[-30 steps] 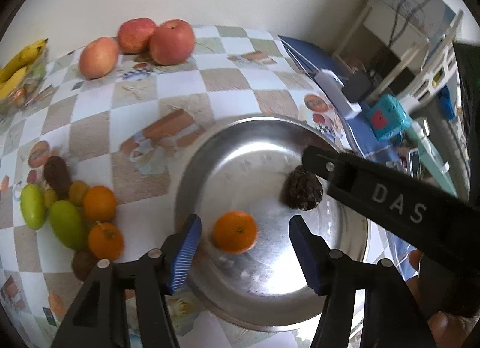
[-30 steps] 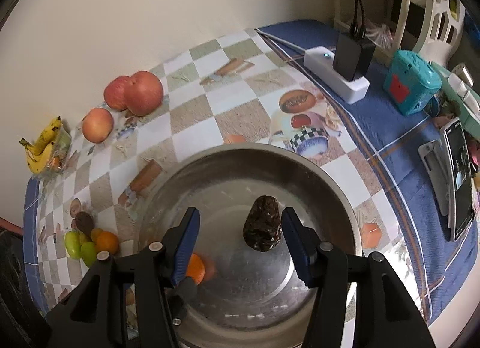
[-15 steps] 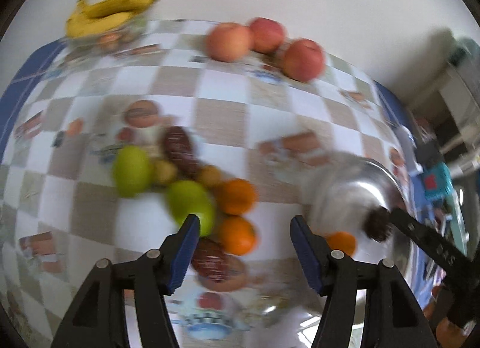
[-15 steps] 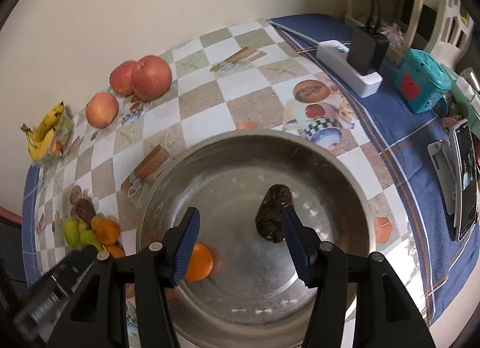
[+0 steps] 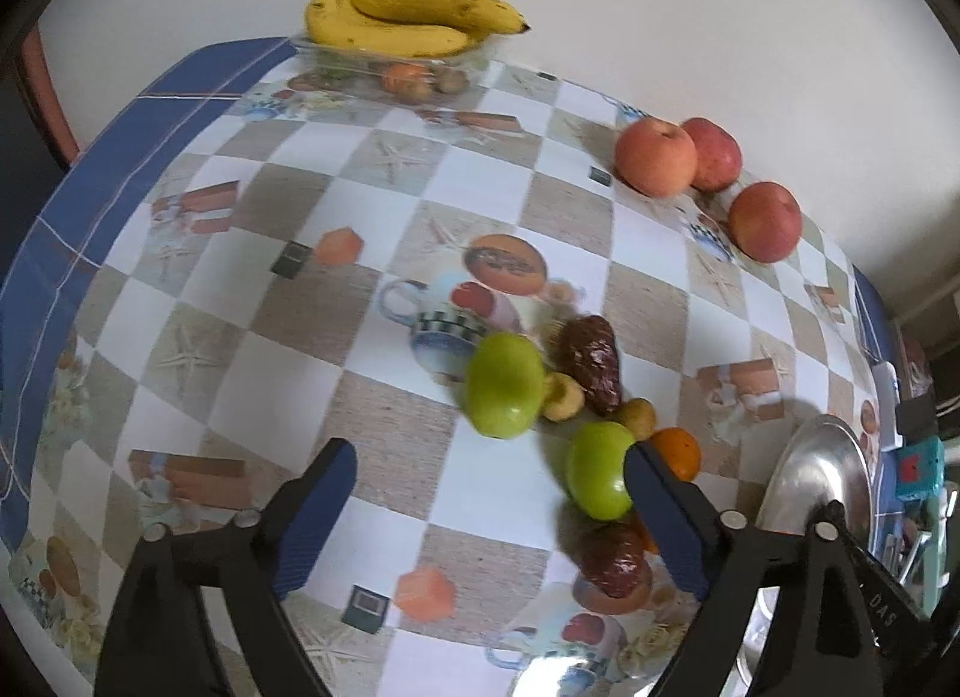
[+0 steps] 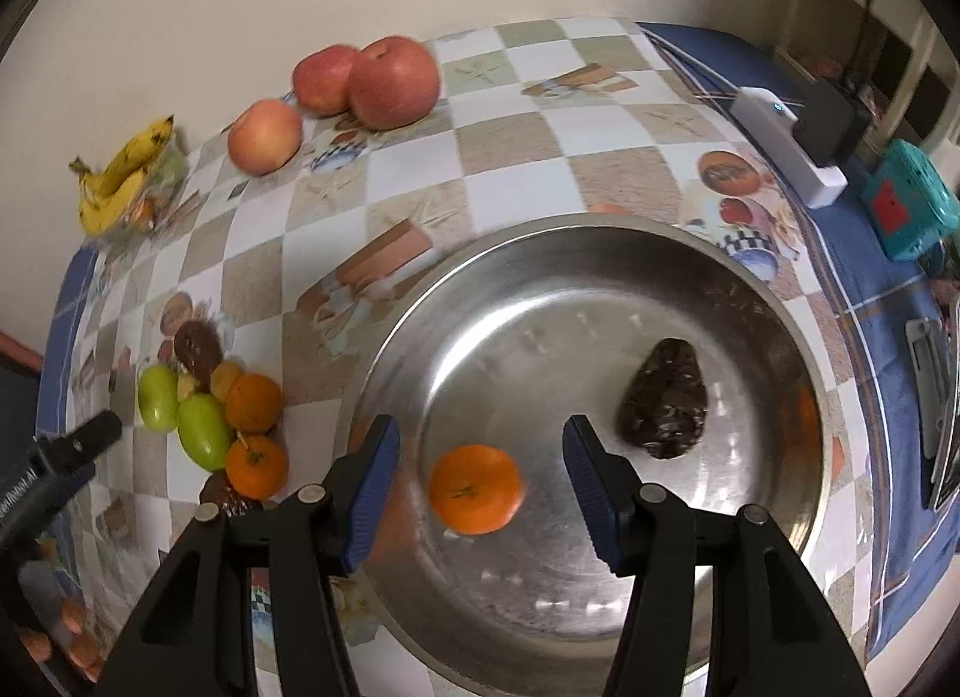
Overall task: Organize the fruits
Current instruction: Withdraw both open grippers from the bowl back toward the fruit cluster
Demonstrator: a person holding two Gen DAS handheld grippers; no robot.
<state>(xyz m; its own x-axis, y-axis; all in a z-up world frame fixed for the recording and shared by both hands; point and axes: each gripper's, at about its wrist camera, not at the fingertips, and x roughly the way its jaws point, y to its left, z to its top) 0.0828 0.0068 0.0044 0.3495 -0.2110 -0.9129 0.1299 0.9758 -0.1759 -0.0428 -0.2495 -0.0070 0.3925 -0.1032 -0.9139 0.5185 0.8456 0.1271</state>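
Round steel bowl (image 6: 600, 277) at the table's right end holds an orange tangerine (image 6: 475, 488) and, to its right, a dark wrinkled fruit (image 6: 665, 407); three red apples (image 6: 393, 81) stand along the back edge.

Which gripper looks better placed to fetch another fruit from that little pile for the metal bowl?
Left, probably. The left gripper hangs open right over the fruit pile, while the right gripper hangs open above the metal bowl.
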